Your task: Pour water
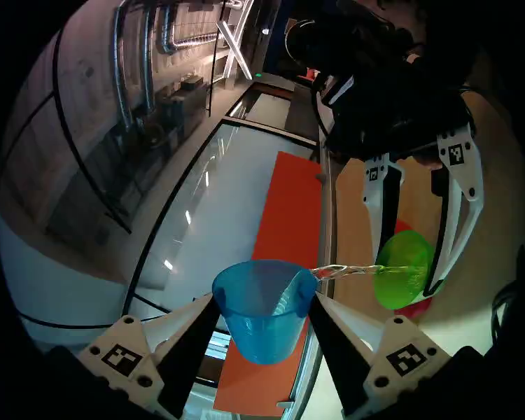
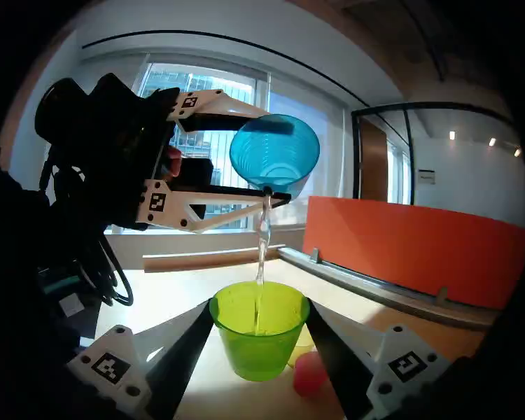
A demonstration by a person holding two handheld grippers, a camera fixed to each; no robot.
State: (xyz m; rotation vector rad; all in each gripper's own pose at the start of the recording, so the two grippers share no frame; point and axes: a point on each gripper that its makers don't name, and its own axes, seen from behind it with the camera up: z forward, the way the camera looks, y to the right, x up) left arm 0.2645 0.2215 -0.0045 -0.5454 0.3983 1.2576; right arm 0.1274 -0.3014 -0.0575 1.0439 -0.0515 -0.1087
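indoors: blue cup [image 2: 273, 150], green cup [image 2: 259, 329] over pale table [image 2: 185, 283]; orange partition [image 2: 416, 245], windows [image 2: 227, 78].

**Blue cup tipped, water running into green cup**

Blue cup [image 1: 266, 318]: translucent blue plastic, tapered, small spout on the rim. It is tilted well over and gripped between the left gripper's [image 1: 264, 299] fingers. In the right gripper view it hangs at 12 o'clock, mouth toward the camera, spout lowest.

Water [image 2: 262, 238]: a thin clear stream leaves the spout and falls toward 6 o'clock.

Green cup [image 2: 259, 339]: translucent lime plastic, tapered, upright, mouth up. It sits between the right gripper's [image 2: 260, 306] fingers, directly below the blue cup and apart from it. The stream lands inside and shows through the wall. Fill level unclear.

In the left gripper view the green cup lies at 3 o'clock from the blue cup.
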